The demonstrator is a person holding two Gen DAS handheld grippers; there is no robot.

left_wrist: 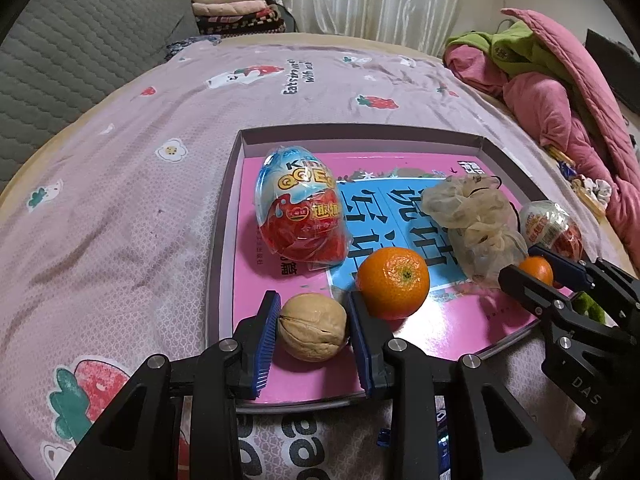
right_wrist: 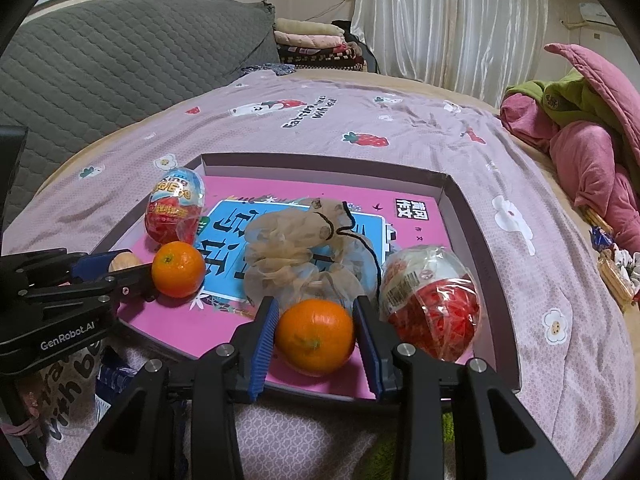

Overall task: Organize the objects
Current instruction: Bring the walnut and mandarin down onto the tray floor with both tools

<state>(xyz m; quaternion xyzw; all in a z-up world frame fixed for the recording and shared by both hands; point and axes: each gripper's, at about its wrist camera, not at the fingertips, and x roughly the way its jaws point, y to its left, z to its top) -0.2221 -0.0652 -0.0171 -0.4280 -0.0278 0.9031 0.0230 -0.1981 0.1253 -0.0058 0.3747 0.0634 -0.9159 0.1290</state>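
Observation:
A shallow box tray (left_wrist: 224,216) (right_wrist: 472,216) lined with a pink and blue book lies on the bed. My left gripper (left_wrist: 313,330) (right_wrist: 120,266) is shut on a walnut (left_wrist: 312,326) (right_wrist: 125,261) at the tray's near left. My right gripper (right_wrist: 315,334) (left_wrist: 534,270) is shut on an orange (right_wrist: 316,334) (left_wrist: 536,270) at the tray's near edge. A second orange (left_wrist: 393,282) (right_wrist: 179,275), a blue-and-red Kinder egg (left_wrist: 300,210) (right_wrist: 175,210), a white-and-red egg (right_wrist: 430,306) (left_wrist: 552,230) and a beige mesh pouch (left_wrist: 476,224) (right_wrist: 304,252) lie in the tray.
The bed has a lilac strawberry-print sheet (left_wrist: 120,184). A grey quilted headboard (right_wrist: 100,64) stands at the left. Pink and green clothes (left_wrist: 560,92) pile at the right, with small snack packets (right_wrist: 616,268) beside them. Folded blankets (left_wrist: 236,12) are stacked at the back.

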